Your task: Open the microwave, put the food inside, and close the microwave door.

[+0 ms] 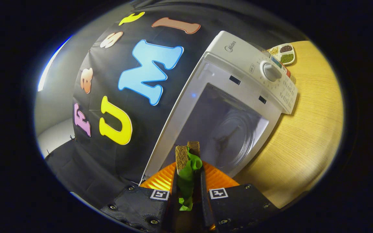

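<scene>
The gripper (189,181) is squeezed tight on a sandwich (187,161). Both fingers press on it, one from each side. The sandwich stands on its edge between the fingers. It has two brown slices of bread with green lettuce (186,181) in the middle. Some of the lettuce hangs out between the fingers.

The white microwave (231,106) is just ahead of the fingers. It looks tilted because the gripper is turned sideways. Its door is open, so you can see right inside. The round glass plate (235,136) sits at the bottom of the hollow space in there. The top of the sandwich is right at the mouth of the microwave. I cannot tell if it has crossed the edge yet.

A round knob (271,72) sits on the microwave's button panel. The microwave stands on a light wooden table (306,136). Beyond the microwave, on the table, is a small white dish (283,53) split into parts, with little seeds or beans in it.
</scene>
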The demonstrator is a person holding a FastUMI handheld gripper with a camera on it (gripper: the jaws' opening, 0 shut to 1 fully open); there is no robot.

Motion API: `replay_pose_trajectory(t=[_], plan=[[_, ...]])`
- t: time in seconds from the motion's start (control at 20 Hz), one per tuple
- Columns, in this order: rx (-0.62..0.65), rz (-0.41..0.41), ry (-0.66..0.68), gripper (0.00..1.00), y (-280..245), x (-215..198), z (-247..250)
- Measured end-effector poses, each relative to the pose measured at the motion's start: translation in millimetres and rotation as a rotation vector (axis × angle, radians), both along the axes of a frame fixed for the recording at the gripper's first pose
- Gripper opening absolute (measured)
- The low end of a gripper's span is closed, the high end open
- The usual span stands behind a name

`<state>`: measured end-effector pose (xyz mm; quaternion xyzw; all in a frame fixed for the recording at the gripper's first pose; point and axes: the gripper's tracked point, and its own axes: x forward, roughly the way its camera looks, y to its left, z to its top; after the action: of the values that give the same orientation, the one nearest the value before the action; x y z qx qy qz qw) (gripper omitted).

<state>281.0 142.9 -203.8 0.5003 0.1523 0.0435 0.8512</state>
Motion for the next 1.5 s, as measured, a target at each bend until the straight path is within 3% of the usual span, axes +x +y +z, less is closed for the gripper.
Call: replay_pose_trajectory(t=[0.4,0.85,1.05,1.15,1.5], plan=[[-0.013,-0.091,0.016,0.3,-7.8,61.8,-36.9],[-0.146,-0.129,0.066,0.33,-20.3,75.5,-71.4],[-0.292,-0.14,0.079,0.54,-36.5,72.7,-65.8],[-0.374,-0.154,0.093,0.97,-45.9,65.7,-66.3],[-0.571,-0.103,0.056,0.97,-59.5,25.7,-30.6]])
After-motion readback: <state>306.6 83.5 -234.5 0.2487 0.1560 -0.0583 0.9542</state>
